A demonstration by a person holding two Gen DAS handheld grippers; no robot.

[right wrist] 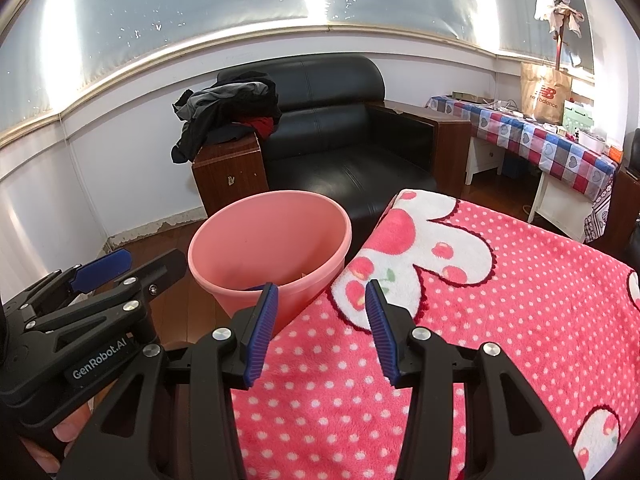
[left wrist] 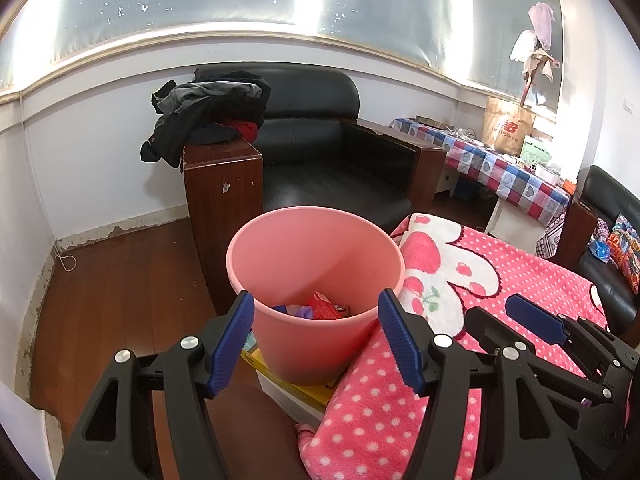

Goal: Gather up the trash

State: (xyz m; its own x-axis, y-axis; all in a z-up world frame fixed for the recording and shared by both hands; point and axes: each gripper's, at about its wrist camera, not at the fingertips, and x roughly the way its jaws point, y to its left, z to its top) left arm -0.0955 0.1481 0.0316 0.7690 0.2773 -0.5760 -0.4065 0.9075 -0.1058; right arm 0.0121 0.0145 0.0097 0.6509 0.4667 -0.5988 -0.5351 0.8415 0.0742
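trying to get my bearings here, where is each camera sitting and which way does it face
Left wrist: on the left gripper, looking forward into the pink bin with trash in it; its own open fingers show, with the right gripper alongside.
Right wrist: on the right gripper, facing the blanket edge beside the bin; its open fingers show, plus the left gripper.
Shared: bin, blanket, black sofa, checked table.
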